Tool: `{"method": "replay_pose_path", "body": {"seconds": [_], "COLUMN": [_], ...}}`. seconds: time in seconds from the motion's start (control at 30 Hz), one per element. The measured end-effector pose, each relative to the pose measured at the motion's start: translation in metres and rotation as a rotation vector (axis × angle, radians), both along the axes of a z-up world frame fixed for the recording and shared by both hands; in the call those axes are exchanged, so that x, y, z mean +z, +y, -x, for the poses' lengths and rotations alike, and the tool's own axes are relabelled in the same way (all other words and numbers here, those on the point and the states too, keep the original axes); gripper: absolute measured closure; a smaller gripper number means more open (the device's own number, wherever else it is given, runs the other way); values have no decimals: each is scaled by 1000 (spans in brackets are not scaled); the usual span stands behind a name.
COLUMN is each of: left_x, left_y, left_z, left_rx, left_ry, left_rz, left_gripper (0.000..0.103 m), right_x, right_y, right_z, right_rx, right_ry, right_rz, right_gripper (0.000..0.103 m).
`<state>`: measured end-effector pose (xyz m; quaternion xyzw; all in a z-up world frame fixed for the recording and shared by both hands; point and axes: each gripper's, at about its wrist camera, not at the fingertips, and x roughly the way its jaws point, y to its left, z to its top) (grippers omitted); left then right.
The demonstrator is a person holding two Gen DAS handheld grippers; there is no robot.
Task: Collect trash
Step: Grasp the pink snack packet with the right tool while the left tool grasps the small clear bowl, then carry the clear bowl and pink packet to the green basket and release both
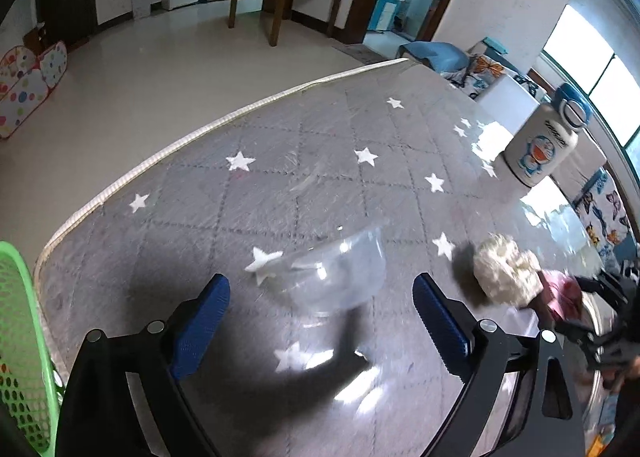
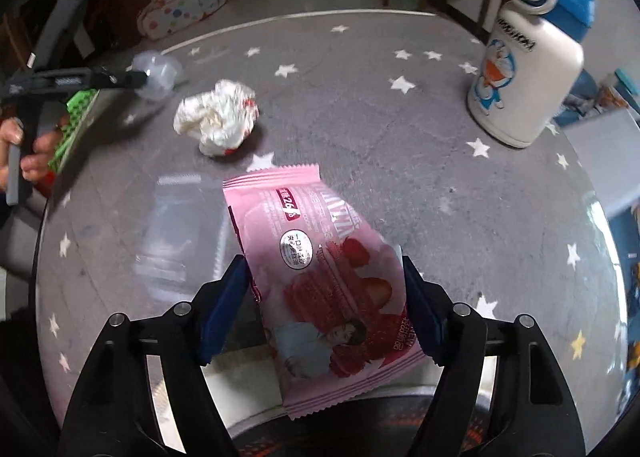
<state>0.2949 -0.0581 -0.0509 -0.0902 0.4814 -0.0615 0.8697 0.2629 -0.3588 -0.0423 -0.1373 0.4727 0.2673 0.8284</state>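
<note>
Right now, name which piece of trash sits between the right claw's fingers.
The pink snack wrapper, between the right claw's fingers. The crumpled tissue and clear plastic cup lie farther off.

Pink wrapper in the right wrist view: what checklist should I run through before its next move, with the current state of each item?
1. Right gripper jaws on both sides of the pink wrapper: ok.
2. Firm contact on the wrapper: cannot tell, the pads sit at its edges.
3. Left gripper jaws open with the clear plastic cup just ahead: ok.
4. Green basket within view for the drop: ok, at the left edge of the left wrist view.
5. Crumpled tissue collected: not ok, it lies on the table.
6. Doraemon bottle upright, apart from both grippers: ok.
</note>
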Motion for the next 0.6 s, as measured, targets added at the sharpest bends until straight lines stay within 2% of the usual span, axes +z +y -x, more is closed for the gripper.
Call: {"method": "replay_pose_path", "body": {"seconds": [0.2, 0.27, 0.43, 0.6], "left_x": [-7, -8, -7, -2], "left_y": [-4, -6, -4, 0], "left_z": [-11, -12, -11, 2], "left_rx": [33, 31, 17, 2], "left_ry": [15, 11, -2, -30], "left_rz": [11, 15, 29, 36], "left_gripper": [16, 27, 40, 40], "right_x": [12, 16, 26, 32], "right_y": [8, 8, 16, 33], "right_z": [15, 19, 32, 42], "right_rx": [-40, -51, -57, -60], "right_ry": [-20, -14, -24, -38], "right_rz": [-22, -48, -80, -97], "right_gripper": [30, 30, 30, 30]}}
